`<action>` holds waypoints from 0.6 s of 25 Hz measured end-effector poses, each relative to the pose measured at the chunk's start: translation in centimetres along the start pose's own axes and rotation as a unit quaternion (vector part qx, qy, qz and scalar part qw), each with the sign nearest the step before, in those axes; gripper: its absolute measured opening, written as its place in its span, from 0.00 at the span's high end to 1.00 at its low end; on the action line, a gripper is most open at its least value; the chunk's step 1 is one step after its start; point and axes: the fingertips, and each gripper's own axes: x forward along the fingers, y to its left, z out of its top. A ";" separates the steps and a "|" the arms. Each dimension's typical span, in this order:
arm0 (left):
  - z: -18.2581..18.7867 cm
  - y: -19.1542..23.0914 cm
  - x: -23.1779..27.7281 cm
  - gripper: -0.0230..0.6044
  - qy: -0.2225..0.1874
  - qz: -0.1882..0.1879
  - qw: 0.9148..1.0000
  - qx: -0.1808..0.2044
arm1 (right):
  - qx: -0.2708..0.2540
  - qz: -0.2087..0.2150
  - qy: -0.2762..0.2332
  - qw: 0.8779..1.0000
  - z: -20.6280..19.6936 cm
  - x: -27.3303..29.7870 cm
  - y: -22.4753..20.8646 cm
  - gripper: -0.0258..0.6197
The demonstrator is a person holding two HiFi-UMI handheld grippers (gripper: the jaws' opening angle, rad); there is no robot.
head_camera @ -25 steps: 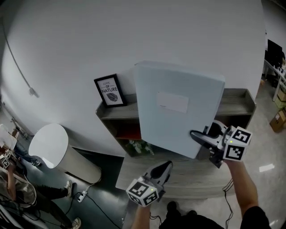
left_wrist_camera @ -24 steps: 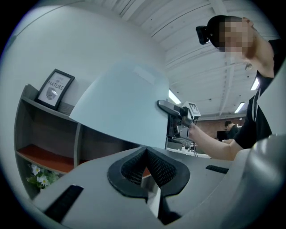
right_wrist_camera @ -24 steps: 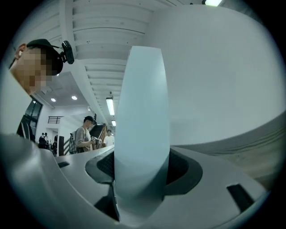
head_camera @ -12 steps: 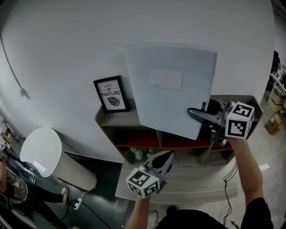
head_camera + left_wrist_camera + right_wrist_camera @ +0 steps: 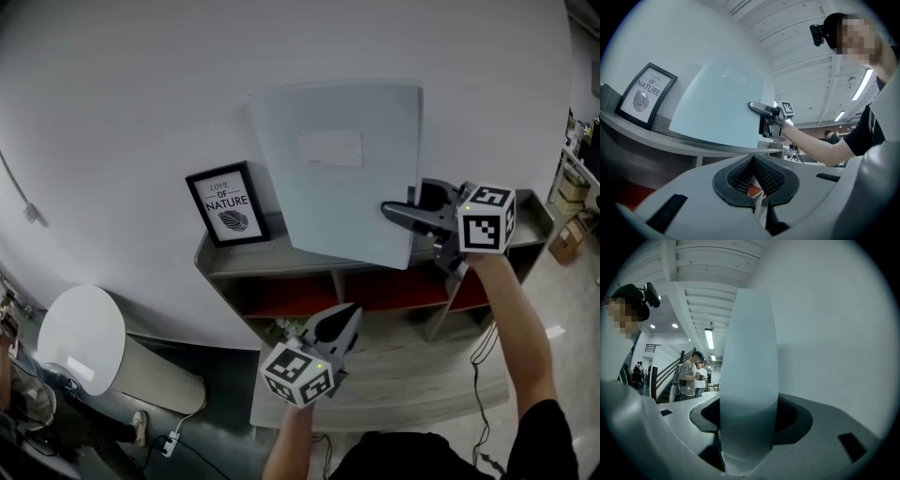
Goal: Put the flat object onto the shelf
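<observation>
The flat object (image 5: 337, 178) is a pale blue-grey board with a white label. It stands upright in front of the wall, its lower edge just over the top of the grey shelf unit (image 5: 248, 258). My right gripper (image 5: 398, 214) is shut on the board's lower right edge. In the right gripper view the board (image 5: 749, 357) fills the gap between the jaws of that gripper (image 5: 747, 423). My left gripper (image 5: 339, 323) hangs lower, in front of the shelf, shut and holding nothing. In the left gripper view, past that shut gripper (image 5: 753, 161), I see the board (image 5: 717, 112) and the shelf top (image 5: 670, 140).
A black-framed picture (image 5: 225, 203) (image 5: 645, 96) leans on the wall at the shelf top's left end. The shelf's compartments have red backs, and a plant (image 5: 291, 326) sits low in one. A white round bin (image 5: 80, 333) stands at lower left. Two people (image 5: 689, 373) stand far off.
The right gripper has carried the board up and left, from in front of the shelf to above its top, and the board now stands straighter. The left gripper has shifted slightly with it.
</observation>
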 end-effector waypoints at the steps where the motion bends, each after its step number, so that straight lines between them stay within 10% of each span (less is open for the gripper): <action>1: 0.0 0.0 -0.1 0.94 0.000 -0.001 1.000 0.000 | -0.002 0.000 0.003 1.000 -0.1 0.1 0.0 0.53; 15: 0.2 0.5 -1.3 0.94 -0.001 0.005 1.000 -0.003 | -0.011 0.015 0.013 1.000 -1.2 0.5 -1.2 0.53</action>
